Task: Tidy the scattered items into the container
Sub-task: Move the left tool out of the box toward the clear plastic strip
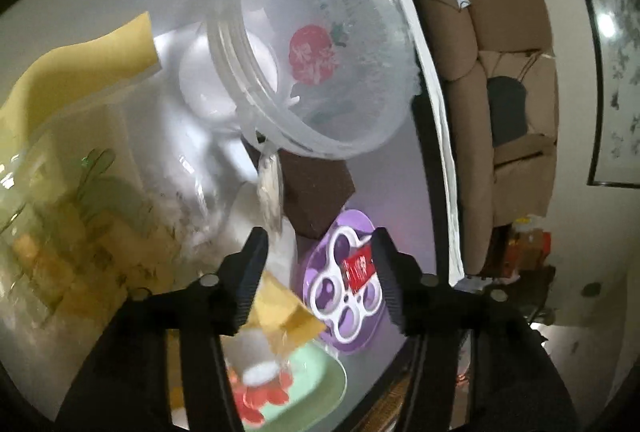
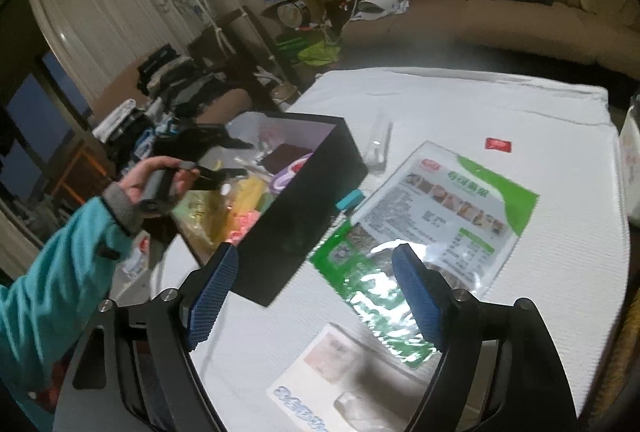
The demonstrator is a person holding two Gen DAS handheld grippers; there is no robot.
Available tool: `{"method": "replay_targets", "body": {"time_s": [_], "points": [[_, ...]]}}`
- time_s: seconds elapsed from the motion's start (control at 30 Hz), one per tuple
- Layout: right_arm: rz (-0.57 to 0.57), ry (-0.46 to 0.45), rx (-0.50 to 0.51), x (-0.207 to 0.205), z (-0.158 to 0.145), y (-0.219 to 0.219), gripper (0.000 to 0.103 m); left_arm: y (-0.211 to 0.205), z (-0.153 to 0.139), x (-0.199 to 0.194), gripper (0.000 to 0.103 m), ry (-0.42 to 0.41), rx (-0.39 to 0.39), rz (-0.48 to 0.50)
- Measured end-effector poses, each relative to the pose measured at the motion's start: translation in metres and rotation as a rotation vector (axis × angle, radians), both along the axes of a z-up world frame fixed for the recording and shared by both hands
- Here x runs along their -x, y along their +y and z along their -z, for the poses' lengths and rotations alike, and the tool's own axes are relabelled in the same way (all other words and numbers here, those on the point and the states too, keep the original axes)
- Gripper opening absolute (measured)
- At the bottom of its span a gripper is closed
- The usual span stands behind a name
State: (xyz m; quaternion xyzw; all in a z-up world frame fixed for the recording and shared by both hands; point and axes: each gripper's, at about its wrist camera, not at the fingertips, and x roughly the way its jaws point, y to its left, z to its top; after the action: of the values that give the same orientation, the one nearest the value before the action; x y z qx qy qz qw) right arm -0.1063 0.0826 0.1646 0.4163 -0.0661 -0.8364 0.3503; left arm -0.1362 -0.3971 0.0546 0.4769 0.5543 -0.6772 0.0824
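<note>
My left gripper [image 1: 319, 238] hangs open over the inside of the black box [image 2: 296, 232]. A small red sachet [image 1: 358, 267] lies just beside its right finger [image 1: 386, 272], over a purple tray with a white ring holder [image 1: 340, 296]; no pad presses on it. Also in the box are a clear tub with a strawberry print [image 1: 320, 51], a brown block [image 1: 316, 191] and a yellow packet [image 1: 280, 306]. My right gripper [image 2: 316, 254] stands open and empty above a green seaweed packet [image 2: 440, 207] on the white table [image 2: 520, 103]. A second red sachet [image 2: 498, 144] lies farther back.
A clear wrapped item [image 2: 378, 145] lies behind the box, a small teal thing [image 2: 350, 200] at its corner, and a pale packet [image 2: 320, 384] near the front edge. A person's hand in a teal sleeve [image 2: 60, 272] holds the left gripper. A brown sofa [image 2: 520, 11] stands behind the table.
</note>
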Motion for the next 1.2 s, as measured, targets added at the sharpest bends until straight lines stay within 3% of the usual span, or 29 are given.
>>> {"method": "replay_targets", "body": {"time_s": [0.1,0.2,0.23,0.27,0.37,0.43,0.57,0.73,0.83,0.97,1.2], "points": [[0.003,0.013,0.011,-0.001,-0.004,-0.004,0.085,0.011,-0.019,-0.004,0.058,0.015,0.064,0.055],[0.020,0.043,-0.016,0.000,-0.009,-0.011,0.091,0.031,-0.047,-0.006,0.076,0.034,0.188,0.155],[0.024,0.048,-0.022,0.001,-0.010,-0.014,0.092,0.040,-0.056,-0.007,0.093,0.044,0.224,0.197],[0.025,0.048,-0.024,0.002,-0.010,-0.018,0.093,0.050,-0.065,-0.010,0.103,0.052,0.259,0.235],[0.024,0.040,-0.020,0.004,-0.010,-0.027,0.095,0.076,-0.084,-0.023,0.103,0.082,0.332,0.307],[0.021,0.036,-0.008,0.003,-0.011,-0.031,0.103,0.099,-0.097,-0.030,0.103,0.110,0.386,0.376],[0.027,0.038,0.003,-0.003,-0.012,-0.030,0.103,0.145,-0.123,-0.036,0.103,0.193,0.465,0.487],[0.076,0.014,0.019,-0.004,-0.010,-0.007,0.103,0.215,-0.146,-0.062,0.103,0.308,0.683,0.608],[0.112,0.009,0.011,-0.005,-0.007,0.013,0.103,0.259,-0.148,-0.060,0.103,0.328,0.738,0.694],[0.145,0.008,-0.001,-0.008,0.001,0.037,0.103,0.304,-0.147,-0.031,0.103,0.324,0.781,0.785],[0.182,-0.020,-0.034,0.009,0.031,0.064,0.103,0.327,-0.138,0.066,0.103,0.221,0.973,0.805]]}}
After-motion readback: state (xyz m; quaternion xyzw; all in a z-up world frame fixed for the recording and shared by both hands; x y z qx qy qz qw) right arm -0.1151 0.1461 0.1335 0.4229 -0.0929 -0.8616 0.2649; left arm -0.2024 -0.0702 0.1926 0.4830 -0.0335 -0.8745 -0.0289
